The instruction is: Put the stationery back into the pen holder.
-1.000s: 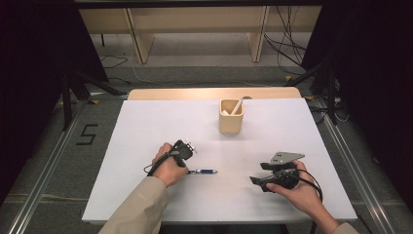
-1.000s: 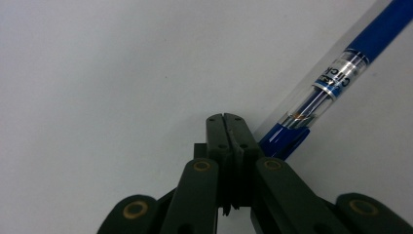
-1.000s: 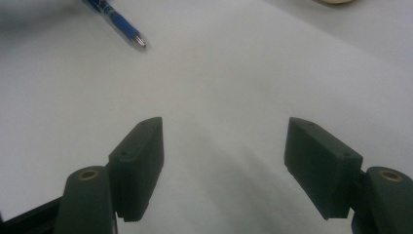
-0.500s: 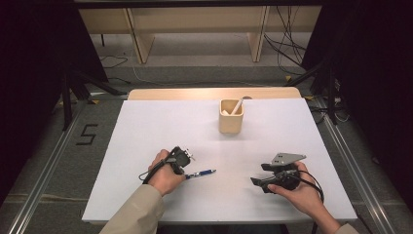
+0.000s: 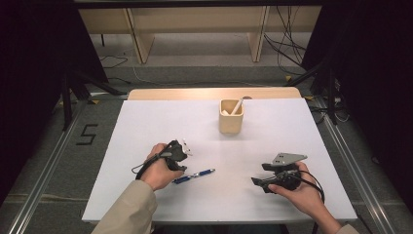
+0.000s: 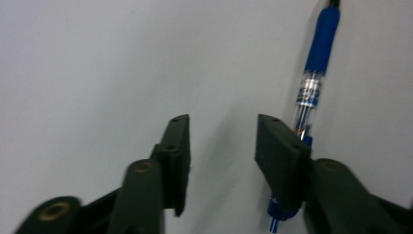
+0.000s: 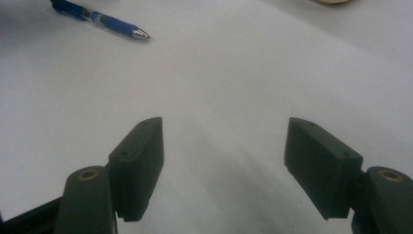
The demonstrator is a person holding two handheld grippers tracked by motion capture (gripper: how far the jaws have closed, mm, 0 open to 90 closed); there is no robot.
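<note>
Left gripper (image 6: 223, 141) jaws just opened, pen (image 6: 311, 80) beside them, outside

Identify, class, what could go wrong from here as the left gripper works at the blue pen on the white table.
1. The left gripper has just been opening its jaws, yet the blue pen lies outside them, beside and partly under one jaw. Closing now would likely grab nothing.
2. That jaw could nudge the pen and roll it across the smooth table.
3. The holder already has a white stick leaning inside; a dropped pen might catch on it.
</note>
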